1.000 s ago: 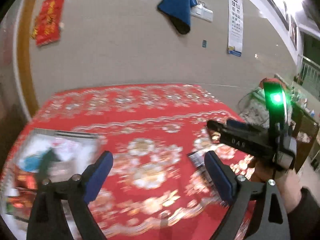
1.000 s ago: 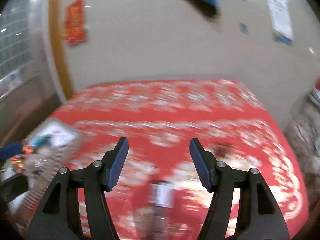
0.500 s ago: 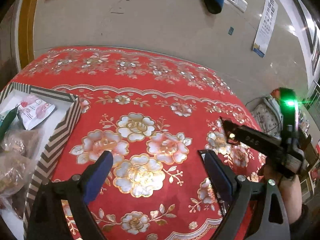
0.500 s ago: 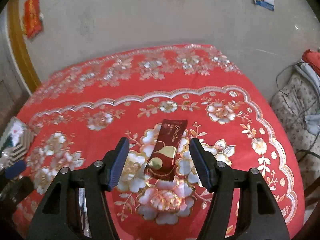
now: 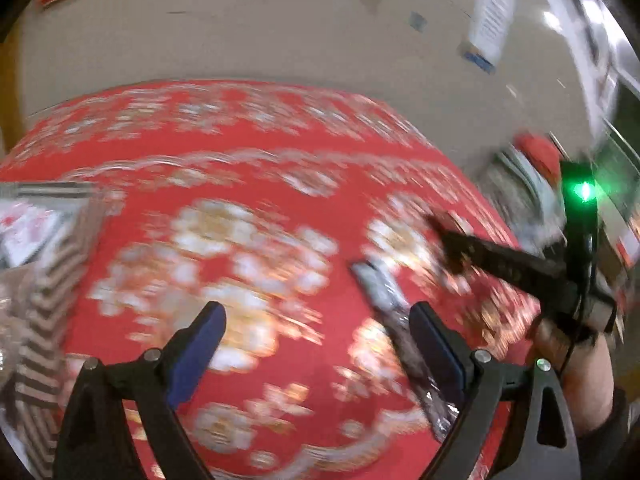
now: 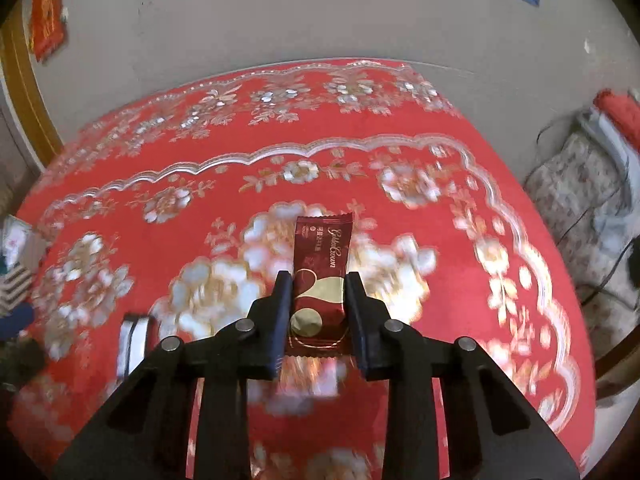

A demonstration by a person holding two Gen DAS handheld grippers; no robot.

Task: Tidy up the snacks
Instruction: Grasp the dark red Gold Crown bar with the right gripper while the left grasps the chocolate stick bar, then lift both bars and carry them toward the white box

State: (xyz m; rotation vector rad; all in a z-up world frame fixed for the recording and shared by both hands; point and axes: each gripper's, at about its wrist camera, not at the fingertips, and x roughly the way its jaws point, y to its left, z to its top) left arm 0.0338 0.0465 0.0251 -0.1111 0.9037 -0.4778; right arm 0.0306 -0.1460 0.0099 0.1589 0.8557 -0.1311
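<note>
A dark red snack bar (image 6: 320,280), lying at table centre, is pinched by the right gripper (image 6: 316,300), while the left gripper (image 5: 316,340) is held wide at nine o'clock; the slick wrapper could be squeezed out.

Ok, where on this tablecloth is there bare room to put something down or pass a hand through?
The far half of the red tablecloth, toward the wall, is bare, and so is its right side out to the scalloped border. Nearer in it is crowded: the right gripper clamps the dark red snack bar, a silvery wrapper lies left of it, and the striped box fills the left edge.
</note>
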